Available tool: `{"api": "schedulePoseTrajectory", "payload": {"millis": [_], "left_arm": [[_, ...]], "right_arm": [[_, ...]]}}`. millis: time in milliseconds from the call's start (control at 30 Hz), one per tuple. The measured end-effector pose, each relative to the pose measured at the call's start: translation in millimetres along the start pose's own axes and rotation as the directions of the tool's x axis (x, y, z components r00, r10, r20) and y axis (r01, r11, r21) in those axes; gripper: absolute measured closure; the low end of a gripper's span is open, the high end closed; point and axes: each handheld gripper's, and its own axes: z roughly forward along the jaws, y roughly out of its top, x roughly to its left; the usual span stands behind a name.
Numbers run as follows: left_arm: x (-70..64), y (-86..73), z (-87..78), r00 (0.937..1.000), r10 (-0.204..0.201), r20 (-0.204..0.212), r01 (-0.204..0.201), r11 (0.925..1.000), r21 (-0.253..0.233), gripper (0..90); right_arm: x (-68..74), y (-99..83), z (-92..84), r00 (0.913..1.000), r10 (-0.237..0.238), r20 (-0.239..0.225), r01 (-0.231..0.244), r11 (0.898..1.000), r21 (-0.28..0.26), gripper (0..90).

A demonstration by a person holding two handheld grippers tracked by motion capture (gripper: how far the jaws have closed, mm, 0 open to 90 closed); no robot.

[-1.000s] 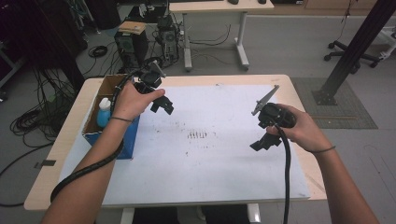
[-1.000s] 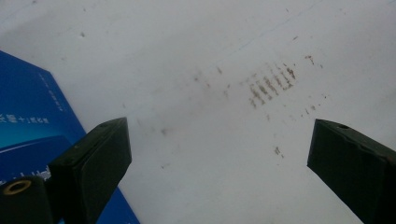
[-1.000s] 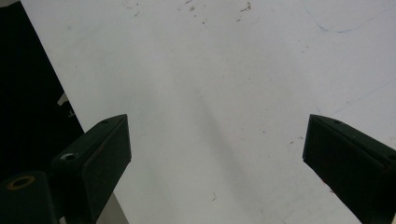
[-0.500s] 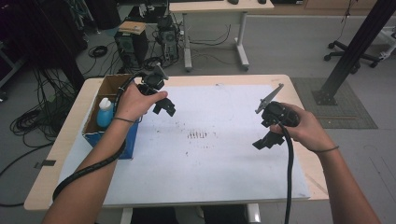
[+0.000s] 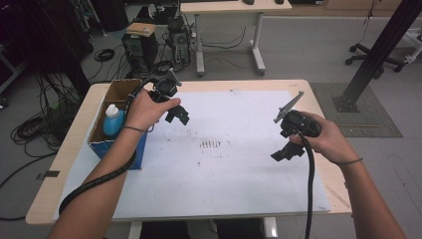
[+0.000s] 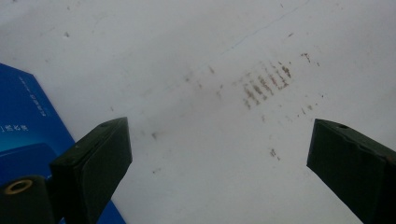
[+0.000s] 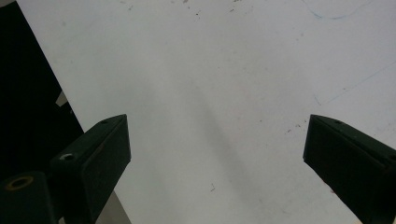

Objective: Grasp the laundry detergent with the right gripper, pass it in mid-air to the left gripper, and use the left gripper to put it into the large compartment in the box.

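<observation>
In the high view my left gripper (image 5: 179, 115) hovers over the white sheet (image 5: 224, 169) near its back left, just right of the blue box (image 5: 117, 139). Its jaws stand wide apart with nothing between them; the left gripper view looks down past them at brown smudge marks (image 6: 261, 84) and a corner of the blue box (image 6: 28, 121). My right gripper (image 5: 286, 152) hangs over the sheet's right side, held by a hand. Its jaws are also wide apart and empty, over bare white sheet (image 7: 224, 93) near its edge.
The blue box holds a blue bottle with a white cap (image 5: 112, 119). Brown smudges (image 5: 210, 144) mark the sheet's middle. The wooden table (image 5: 59, 164) ends at left and front. Behind it are a desk (image 5: 224, 10), computer cases (image 5: 139, 50) and cables; a black post (image 5: 378, 55) rises at the right.
The right hand has drifted slightly right and toward the front with its gripper. The left gripper has barely moved. Both stay open.
</observation>
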Motion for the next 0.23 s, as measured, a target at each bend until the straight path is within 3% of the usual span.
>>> {"api": "schedulePoseTrajectory", "payload": {"millis": [233], "left_arm": [[-1.8, 0.1, -3.0, 1.0000, 0.002, 0.000, -0.002, 1.0000, -0.006, 6.9]], "right_arm": [[1.8, 0.8, -1.6, 1.0000, -0.005, 0.003, 0.005, 1.000, -0.002, 7.3]]}}
